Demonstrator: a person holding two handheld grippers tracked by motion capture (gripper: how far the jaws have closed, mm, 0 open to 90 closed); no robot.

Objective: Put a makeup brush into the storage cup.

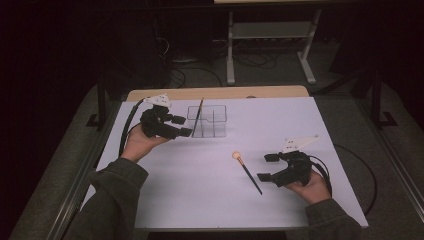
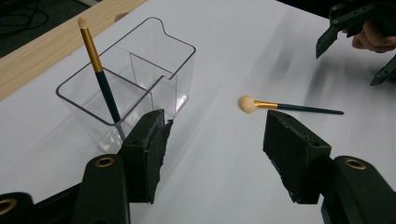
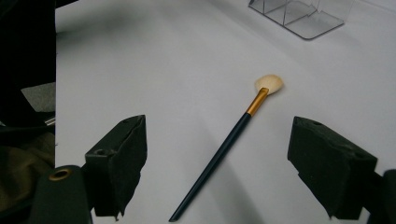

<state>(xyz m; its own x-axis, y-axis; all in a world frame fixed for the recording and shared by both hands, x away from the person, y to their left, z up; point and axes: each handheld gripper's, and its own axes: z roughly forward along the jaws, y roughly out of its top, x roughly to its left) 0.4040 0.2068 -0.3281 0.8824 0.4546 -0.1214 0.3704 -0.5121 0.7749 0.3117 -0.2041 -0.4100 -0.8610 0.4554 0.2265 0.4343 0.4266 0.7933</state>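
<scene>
A clear plastic organiser box [image 1: 207, 121] with inner dividers stands toward the far side of the white table [image 1: 165, 200], and everything else is best placed from it. A slim make-up brush with a dark blue handle, gold ferrule and small pale tip [image 2: 97, 65] stands inside it, tip up, leaning against the wall of an end compartment; it looks already put away. The left gripper [image 1: 180, 126] hangs just to the left of the box with its jaws spread and nothing between them, the near pad [image 2: 149, 149] close to the box's corner but apart from it, probably backing off so as not to tip the light box.

Nearer the person and to the right of the box lies a second brush, dark-handled with a gold ferrule and a rounded cream head [image 1: 247, 172], flat on the table, head pointing toward the box. The right gripper [image 3: 224, 172] sits behind its handle end with jaws wide apart and straddling the line of the handle without touching it, seemingly lined up for a pick.

Between this brush and the box the table is bare, so a lift and carry has open room. The box's other compartments stand free, and the table's edges are well away from both brushes.
</scene>
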